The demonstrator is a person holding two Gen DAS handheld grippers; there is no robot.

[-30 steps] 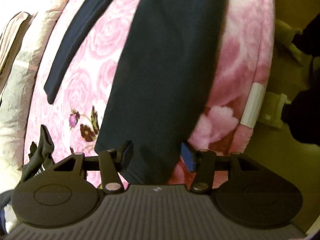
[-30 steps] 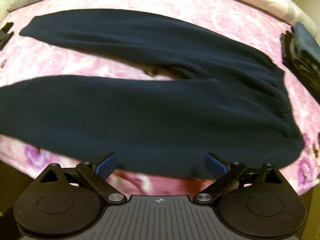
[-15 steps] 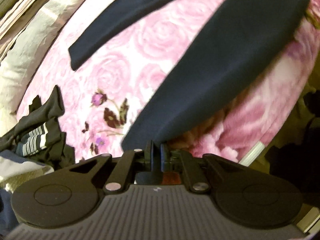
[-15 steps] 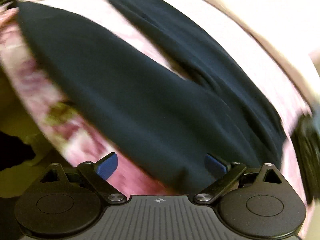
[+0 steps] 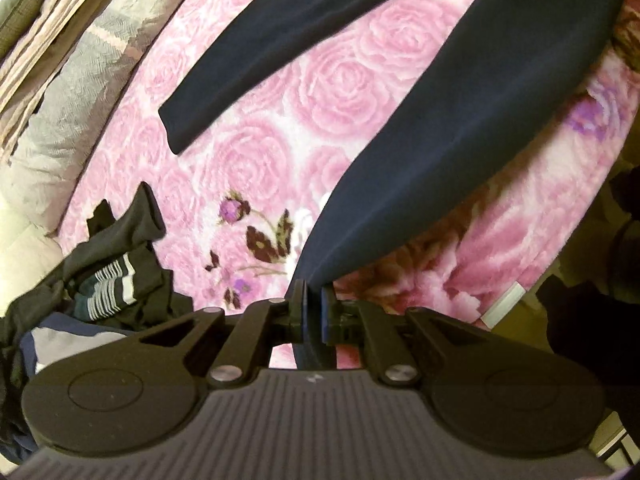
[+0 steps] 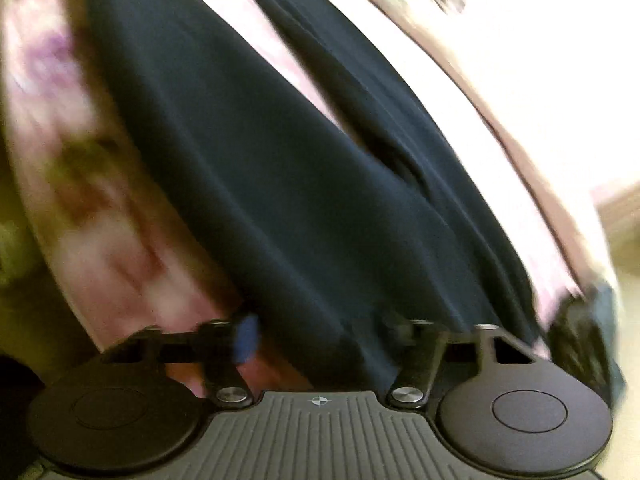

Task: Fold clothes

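Note:
Dark navy trousers (image 5: 460, 128) lie spread on a pink rose-print blanket (image 5: 260, 152). My left gripper (image 5: 314, 308) is shut on the hem of the near leg and holds that end raised off the blanket. The far leg (image 5: 280, 40) lies flat farther back. In the blurred right wrist view the waist end of the trousers (image 6: 300, 200) runs down between my fingers. My right gripper (image 6: 324, 336) has its jaws closing around that cloth, with a gap still showing beside the blue pad (image 6: 246, 338).
A heap of dark clothes with white stripes (image 5: 112, 272) sits at the blanket's left. Grey and beige bedding (image 5: 80, 92) lines the far side. Another dark bundle (image 6: 580, 336) lies by the waist end. The bed edge drops to the floor at the right.
My left gripper shut on the near leg's hem and rose with it. My right gripper rolled, sank toward the waist end, and its jaws narrowed around the cloth.

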